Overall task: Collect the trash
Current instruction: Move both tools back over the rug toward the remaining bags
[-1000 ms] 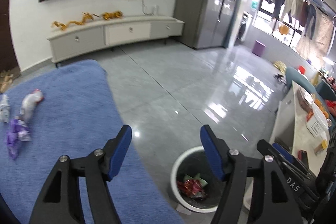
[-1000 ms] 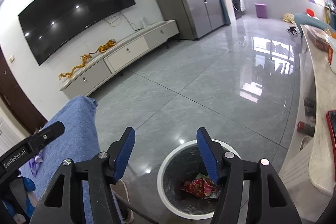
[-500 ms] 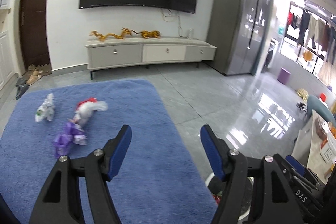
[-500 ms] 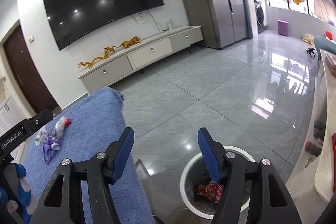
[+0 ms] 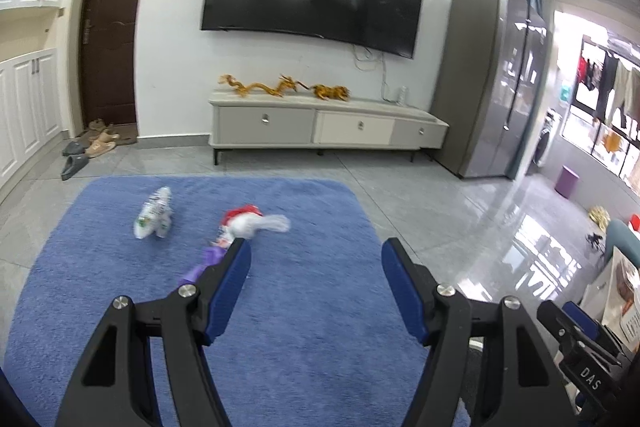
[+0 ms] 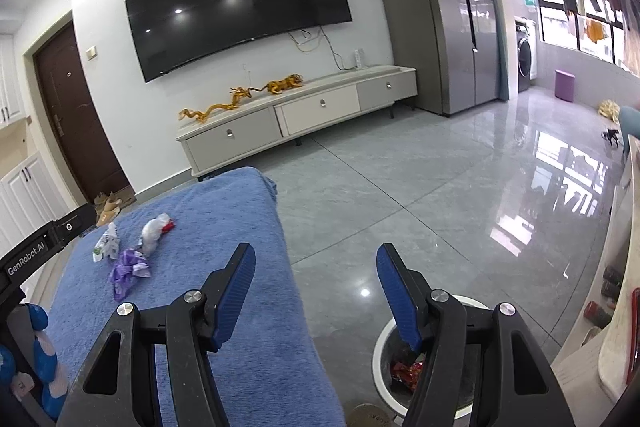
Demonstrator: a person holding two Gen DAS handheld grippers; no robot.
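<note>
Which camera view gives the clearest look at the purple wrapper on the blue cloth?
The right wrist view: the purple wrapper lies fully exposed and sharp. In the left wrist view it is blurred and partly hidden behind the left gripper.

Bright, even daylight pours in from the windows (image 6: 576, 23) on the right, throwing white glare across the glossy floor tiles (image 6: 568, 163), while ceiling lamps show as small dots on the dark TV screen (image 5: 316, 3). Fisheye bending curves the walls and blackens the corners. In the left wrist view, the wrappers (image 5: 154, 213) on the blue cloth (image 5: 312, 307) smear with motion blur.
</note>
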